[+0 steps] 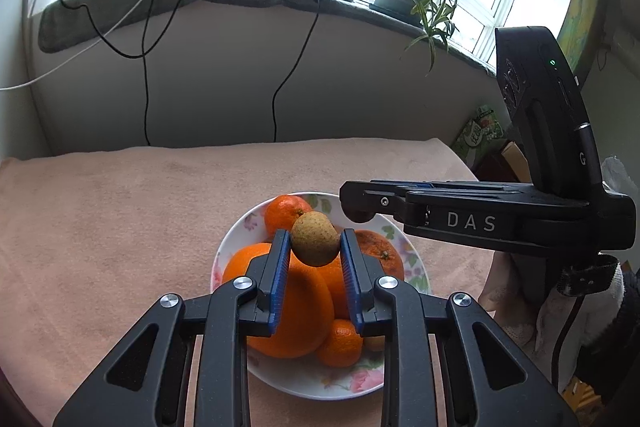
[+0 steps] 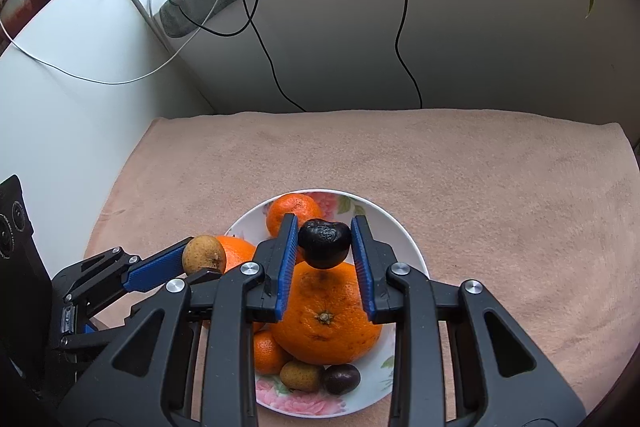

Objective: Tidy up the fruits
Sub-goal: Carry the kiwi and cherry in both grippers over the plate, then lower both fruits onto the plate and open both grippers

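Clamped in the left gripper (image 1: pixel 314 241), a brown fruit (image 1: pixel 314 238) is held directly above the plate (image 1: pixel 256 367); a dark fruit (image 2: pixel 325 243) is likewise pinched by the right gripper (image 2: pixel 325 247).

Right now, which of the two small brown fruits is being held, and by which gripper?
The brown fruit pinched in the left gripper, above the plate. The other brown fruit lies on the plate beside a dark one.

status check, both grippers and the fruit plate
Left gripper shut on small brown round fruit. Right gripper shut on dark wrinkled fruit. Both above floral plate of oranges.
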Motion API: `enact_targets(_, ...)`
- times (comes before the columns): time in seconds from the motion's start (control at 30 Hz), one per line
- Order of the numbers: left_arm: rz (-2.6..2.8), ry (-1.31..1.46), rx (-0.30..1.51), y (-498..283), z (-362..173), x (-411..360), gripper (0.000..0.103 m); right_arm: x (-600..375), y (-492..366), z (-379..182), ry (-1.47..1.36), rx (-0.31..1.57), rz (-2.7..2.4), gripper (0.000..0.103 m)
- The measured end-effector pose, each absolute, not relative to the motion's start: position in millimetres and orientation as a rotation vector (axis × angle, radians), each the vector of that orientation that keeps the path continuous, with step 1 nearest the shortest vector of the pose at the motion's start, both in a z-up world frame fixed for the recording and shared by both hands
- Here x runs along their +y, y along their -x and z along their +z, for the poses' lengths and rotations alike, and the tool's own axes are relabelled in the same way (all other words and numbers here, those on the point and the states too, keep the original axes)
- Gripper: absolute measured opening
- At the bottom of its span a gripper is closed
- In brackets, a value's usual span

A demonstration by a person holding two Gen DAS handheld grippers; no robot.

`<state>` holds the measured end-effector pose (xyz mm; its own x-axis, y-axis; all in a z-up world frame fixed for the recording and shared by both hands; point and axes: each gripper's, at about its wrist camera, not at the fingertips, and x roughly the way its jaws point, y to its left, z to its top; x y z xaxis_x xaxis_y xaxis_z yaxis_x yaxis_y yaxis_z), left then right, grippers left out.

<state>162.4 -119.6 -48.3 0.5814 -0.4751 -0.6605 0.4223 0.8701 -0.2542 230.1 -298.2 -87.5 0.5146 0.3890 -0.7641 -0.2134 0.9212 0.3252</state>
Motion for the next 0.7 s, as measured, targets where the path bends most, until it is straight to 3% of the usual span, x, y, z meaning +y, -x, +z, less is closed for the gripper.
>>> enact_targets(0.07, -0.529, 0.066, 0.789, -161.8, -47.6, -121.7, 0.024, -299.2, -230.9, -88.6, -0.201, 0.969, 0.366, 0.028)
enact_targets(0.13, -0.529, 0.060, 0.785, -161.1, -46.2, -122.6, 0.037, -299.0, -232.1, -88.9, -0.208, 0.973, 0.367, 0.029)
enact_targets(0.47, -0.524, 0.068, 0.770, -154.6, -39.5, -116.6, 0.038, -302.0, -218.6, -81.7, -0.223, 0.951, 0.383, 0.030)
enact_targets(0.6, -0.520, 0.074, 0.767, -148.0, -37.5, -110.7, 0.038, -300.8, -205.6, -74.3, -0.220, 0.917, 0.387, 0.046)
enact_targets(0.7, -0.511, 0.076, 0.760, -142.0, -35.4, -105.4, 0.042, -300.0, -194.2, -67.6, -0.212, 0.888, 0.391, 0.046)
